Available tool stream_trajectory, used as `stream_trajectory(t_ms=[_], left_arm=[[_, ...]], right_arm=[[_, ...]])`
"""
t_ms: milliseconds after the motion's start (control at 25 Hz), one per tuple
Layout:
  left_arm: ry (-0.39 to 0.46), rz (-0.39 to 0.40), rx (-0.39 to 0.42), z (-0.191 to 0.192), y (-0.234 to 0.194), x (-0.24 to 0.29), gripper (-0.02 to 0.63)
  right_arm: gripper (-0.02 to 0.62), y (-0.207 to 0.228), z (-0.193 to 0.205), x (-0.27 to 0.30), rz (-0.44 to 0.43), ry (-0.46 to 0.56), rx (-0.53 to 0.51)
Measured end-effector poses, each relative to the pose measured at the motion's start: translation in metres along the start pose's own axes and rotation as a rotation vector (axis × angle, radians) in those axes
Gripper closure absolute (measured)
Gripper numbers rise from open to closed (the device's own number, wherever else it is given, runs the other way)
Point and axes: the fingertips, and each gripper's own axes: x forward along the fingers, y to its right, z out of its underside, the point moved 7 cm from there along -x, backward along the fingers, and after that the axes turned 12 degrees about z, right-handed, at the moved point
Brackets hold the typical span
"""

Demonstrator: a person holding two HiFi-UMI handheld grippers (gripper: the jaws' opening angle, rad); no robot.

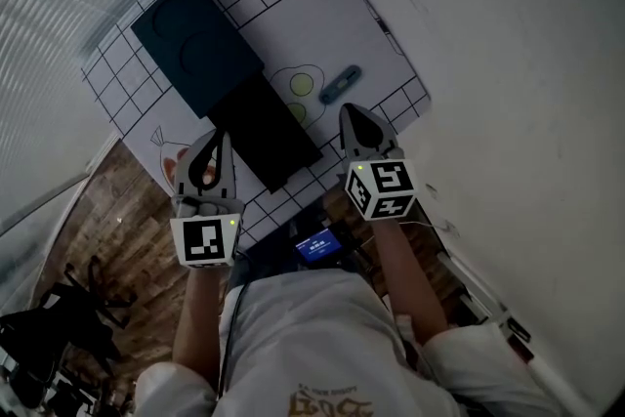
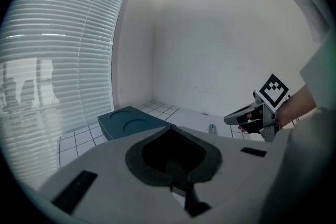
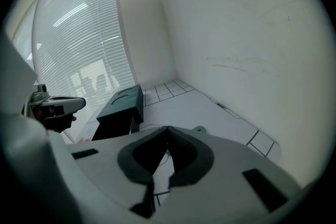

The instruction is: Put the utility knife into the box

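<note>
head view: utility knife (image 1: pixel 340 84) lies on the grid mat (image 1: pixel 361 15) right of the box (image 1: pixel 195 44), not touching it. left claw (image 1: pixel 223 137) and right claw (image 1: pixel 350 110) both closed, empty, hovering near the box.

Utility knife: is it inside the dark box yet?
No, the blue-grey utility knife lies on the white mat beside the dark teal box.
</note>
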Motion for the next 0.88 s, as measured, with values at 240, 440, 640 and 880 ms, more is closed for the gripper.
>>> stream_trajectory(t_ms=[240,440,640,880], left_arm=[[-0.012,0.019,0.000,0.007,0.000,0.006,0.598],[-0.029,0.025,-0.008,0.014,-0.002,0.010,0.598],[-0.044,0.033,-0.014,0.019,-0.005,0.013,0.598],[-0.055,0.028,-0.038,0.019,-0.009,0.016,0.598]], right_arm=[[0.589,0.000,0.008,0.012,0.022,-0.042,0.035],[0.589,0.002,0.014,0.024,0.044,-0.083,0.062],[0.586,0.006,0.019,0.036,0.071,-0.122,0.120],[0.465,0.006,0.022,0.050,0.074,-0.162,0.194]])
